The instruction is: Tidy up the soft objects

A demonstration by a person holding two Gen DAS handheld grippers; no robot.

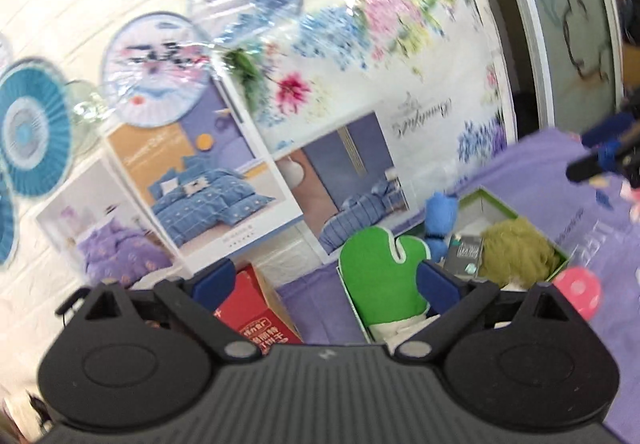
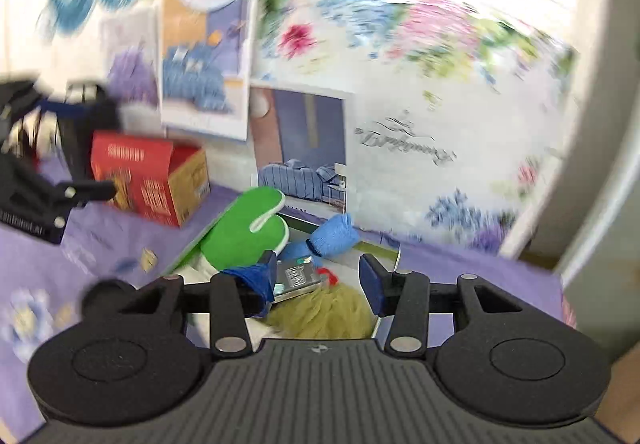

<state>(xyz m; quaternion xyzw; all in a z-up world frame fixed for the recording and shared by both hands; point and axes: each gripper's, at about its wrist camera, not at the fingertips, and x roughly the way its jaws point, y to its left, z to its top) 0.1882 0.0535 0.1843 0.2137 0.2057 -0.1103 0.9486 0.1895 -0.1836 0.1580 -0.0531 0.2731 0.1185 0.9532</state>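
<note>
Both the left gripper and right gripper are held released, nothing grasped. The green mitt leans over the box's left rim; it could be tipped onto the purple cloth if nudged.

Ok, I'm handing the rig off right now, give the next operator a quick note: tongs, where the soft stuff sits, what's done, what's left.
Left tongs: open, empty, held above the bed, facing the box.
Right tongs: open, empty, over the near end of the box.
The green-edged box on the purple bedspread already holds the green mitt, the blue tassel toy, the olive mesh sponge and a small dark packet.
The red carton stands to its left, open; contents not visible.
A pink round item lies outside the box, right of it in the left view.
Left to do: probably the pink item.
</note>
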